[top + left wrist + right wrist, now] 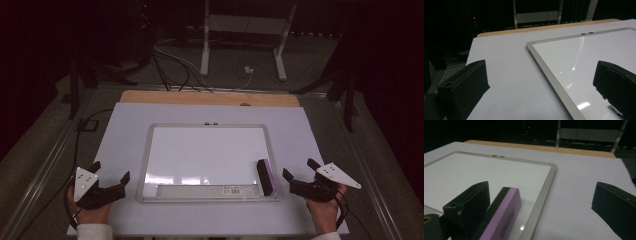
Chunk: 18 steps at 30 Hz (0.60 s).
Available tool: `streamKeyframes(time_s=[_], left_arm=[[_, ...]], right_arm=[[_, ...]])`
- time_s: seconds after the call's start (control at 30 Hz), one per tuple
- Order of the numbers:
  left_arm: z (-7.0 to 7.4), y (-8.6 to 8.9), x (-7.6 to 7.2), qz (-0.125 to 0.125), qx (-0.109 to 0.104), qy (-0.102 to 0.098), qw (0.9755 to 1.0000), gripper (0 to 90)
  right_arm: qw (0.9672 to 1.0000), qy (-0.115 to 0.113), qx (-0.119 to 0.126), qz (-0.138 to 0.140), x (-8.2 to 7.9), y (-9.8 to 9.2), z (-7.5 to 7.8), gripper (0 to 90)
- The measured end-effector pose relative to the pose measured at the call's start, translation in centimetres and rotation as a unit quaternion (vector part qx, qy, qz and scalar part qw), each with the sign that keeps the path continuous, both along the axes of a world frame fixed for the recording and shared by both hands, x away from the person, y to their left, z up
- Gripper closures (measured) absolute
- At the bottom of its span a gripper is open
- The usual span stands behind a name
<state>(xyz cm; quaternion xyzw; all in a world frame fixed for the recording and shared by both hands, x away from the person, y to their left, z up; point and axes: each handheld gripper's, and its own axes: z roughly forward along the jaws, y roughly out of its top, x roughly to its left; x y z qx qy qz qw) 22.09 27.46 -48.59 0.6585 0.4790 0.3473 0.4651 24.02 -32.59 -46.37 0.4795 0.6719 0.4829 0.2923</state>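
Near the whiteboard's front right corner lies the purple-and-black eraser, apparently resting on the board's surface beside its frame. Just right of it, the right gripper stands with jaws spread wide, holding nothing. At the tabletop's front left corner the left gripper likewise gapes, its 2 jaws bare
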Motion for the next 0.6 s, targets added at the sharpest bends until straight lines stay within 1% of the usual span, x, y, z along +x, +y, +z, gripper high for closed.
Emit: streamKeyframes(time_s=[0.23,0.37,0.47,0.6], left_arm=[[0.10,0.00,-0.12,-0.003,-0.003,-0.005,1.0000,0.6],[0.19,0.04,-0.17,-0.005,-0.005,-0.009,0.9999,0.6],[0.26,0.00,-0.23,-0.005,-0.007,-0.011,0.9999,0.6],[0.28,-0.06,-0.22,-0.006,-0.006,-0.011,0.9999,0.6]], right_arm=[[0.9997,-0.024,0.000,0.004,-0.46,-0.37,-0.44,2.1],[0.9996,-0.028,-0.001,0.004,-0.56,-0.26,-0.68,2.1],[0.9995,-0.031,-0.007,0.007,-0.61,-0.11,-0.79,2.1],[0.9994,-0.034,-0.007,0.005,-0.57,-0.08,-0.82,2.1]])
